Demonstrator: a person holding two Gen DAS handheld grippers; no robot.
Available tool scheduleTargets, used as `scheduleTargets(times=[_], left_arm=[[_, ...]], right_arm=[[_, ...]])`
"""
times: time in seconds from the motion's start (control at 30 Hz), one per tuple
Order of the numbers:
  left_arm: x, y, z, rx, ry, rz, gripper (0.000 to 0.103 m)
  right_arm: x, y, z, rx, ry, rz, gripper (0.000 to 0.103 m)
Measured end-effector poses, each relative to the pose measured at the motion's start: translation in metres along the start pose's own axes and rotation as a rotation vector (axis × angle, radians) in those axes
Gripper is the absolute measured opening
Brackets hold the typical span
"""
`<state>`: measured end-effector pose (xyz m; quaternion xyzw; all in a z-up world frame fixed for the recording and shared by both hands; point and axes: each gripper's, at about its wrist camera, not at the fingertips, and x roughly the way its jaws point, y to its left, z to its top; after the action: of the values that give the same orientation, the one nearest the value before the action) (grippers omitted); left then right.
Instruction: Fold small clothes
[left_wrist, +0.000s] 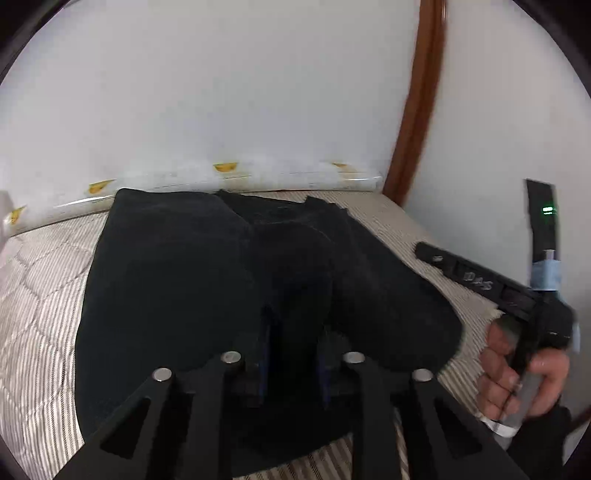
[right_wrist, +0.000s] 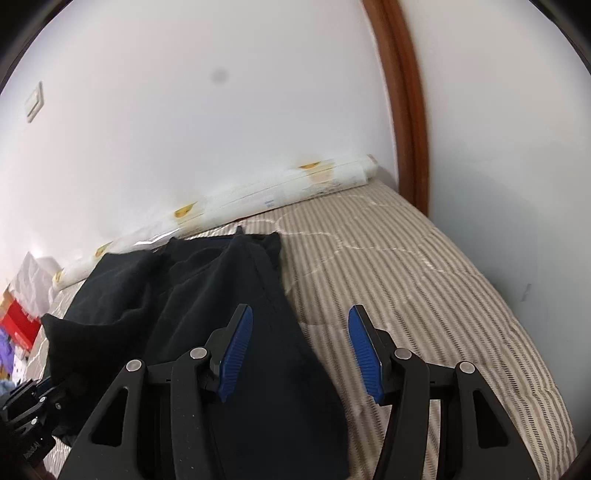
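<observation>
- A bed (right_wrist: 424, 280) with a quilted cover in beige and white stripes is seen as the working surface; it runs back to a white wall (right_wrist: 184, 110).
- A long white roll with yellow marks (left_wrist: 229, 177) is laid along the foot of the wall, at the bed's far edge.
- A brown wooden frame (right_wrist: 402, 110) stands upright at the right end of the wall; a pale switch plate (right_wrist: 34, 101) is mounted high on the left.
- Red and purple clutter (right_wrist: 16, 332) is glimpsed off the bed's left side, too blurred to be named.
- A dark garment (left_wrist: 221, 280) is spread on the bed, on its left half in the right wrist view. Its long axis runs from the near edge toward the wall, where several pointed corners of cloth end just short of the roll. Overlapping layers are visible.
- The left gripper (left_wrist: 293, 354) is held low over the garment's near end. Its jaws are a little apart with dark cloth between them; a grip on the cloth cannot be confirmed.
- The right gripper (right_wrist: 301, 350) is held with jaws wide apart, straddling the garment's right edge: one blue pad (right_wrist: 236, 350) over cloth, the other over bare cover.
- The right hand (left_wrist: 517, 373) is seen wrapped round its handle, at the garment's right side.
</observation>
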<state>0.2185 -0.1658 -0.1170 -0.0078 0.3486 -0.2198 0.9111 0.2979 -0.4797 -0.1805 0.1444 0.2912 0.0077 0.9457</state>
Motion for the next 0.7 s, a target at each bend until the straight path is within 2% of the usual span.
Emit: scheduleTargets(times=[0.03,0.07,0.17,0.23,0.27,0.37,0.47,0.5,0.57,0.63,0.7], left_arm=[[-0.008,0.006,0.000,-0.004,0.004,-0.068,0.037],[-0.017,0.009,0.000,-0.014,-0.005,-0.105,0.046],[-0.042,0.023,-0.006,-0.018,-0.061,-0.119,0.059],[-0.056,0.037,-0.012,-0.021,-0.090,-0.082,0.060],[-0.064,0.051,-0.017,-0.028,-0.096,-0.038,0.061],[-0.075,0.086,-0.026,-0.052,-0.105,0.057,0.061],[-0.077,0.127,-0.032,-0.104,-0.099,0.162,0.061],[-0.077,0.136,-0.033,-0.123,-0.101,0.170,0.061],[-0.074,0.156,-0.032,-0.173,-0.111,0.177,0.061],[-0.070,0.170,-0.032,-0.215,-0.123,0.171,0.061],[-0.070,0.180,-0.037,-0.241,-0.120,0.164,0.061]], right_arm=[[0.001,0.003,0.000,-0.009,0.004,0.009,0.054],[0.001,0.007,-0.001,-0.020,0.008,0.021,0.054],[0.001,0.020,-0.005,-0.059,0.014,0.051,0.054],[0.000,0.028,-0.007,-0.081,0.021,0.072,0.056],[-0.001,0.032,-0.009,-0.083,0.029,0.097,0.056],[-0.012,0.041,-0.009,-0.042,0.044,0.240,0.060],[-0.028,0.050,-0.011,-0.003,0.027,0.333,0.072],[-0.031,0.054,-0.011,0.008,0.033,0.364,0.076],[-0.034,0.064,-0.012,0.041,0.066,0.417,0.077],[-0.035,0.076,-0.014,0.059,0.090,0.430,0.079],[-0.032,0.091,-0.017,0.047,0.114,0.408,0.080]])
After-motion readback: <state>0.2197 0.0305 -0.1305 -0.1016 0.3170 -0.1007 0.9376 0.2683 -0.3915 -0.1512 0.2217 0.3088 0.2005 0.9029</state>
